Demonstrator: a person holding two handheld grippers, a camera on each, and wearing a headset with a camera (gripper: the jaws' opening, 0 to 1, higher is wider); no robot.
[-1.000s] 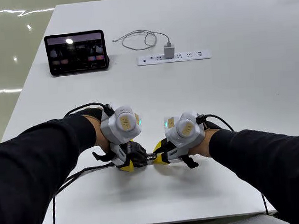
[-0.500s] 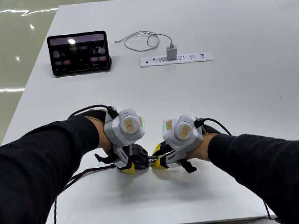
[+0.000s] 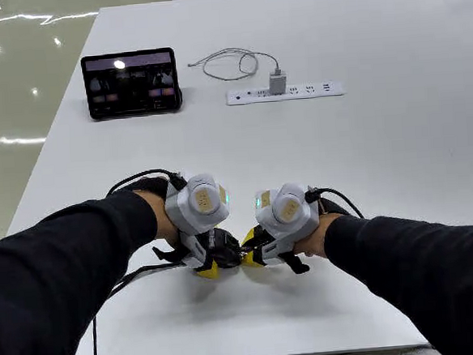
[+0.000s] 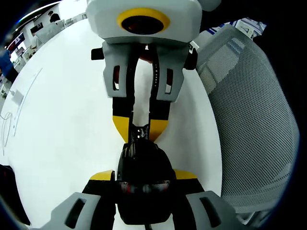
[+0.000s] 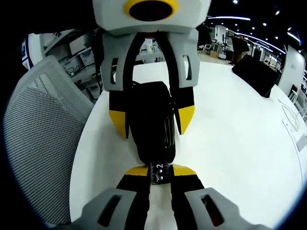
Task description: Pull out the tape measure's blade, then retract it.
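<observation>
our left gripper [image 3: 212, 260] clamps the black rubber-cased tape measure [image 4: 143, 172] at the white table's [image 3: 342, 178] near edge. our right gripper [image 3: 249, 256] pinches its short numbered blade [image 5: 159, 173]. we should guide that blade in straight and slowly, so it doesn't snap.

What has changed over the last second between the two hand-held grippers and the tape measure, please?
The right hand-held gripper, pinching the blade tip, and the left hand-held gripper, holding the tape measure case, have drawn together; the exposed blade shortened to almost nothing. Both grips stayed shut, and the tablet and power strip stayed put.
</observation>
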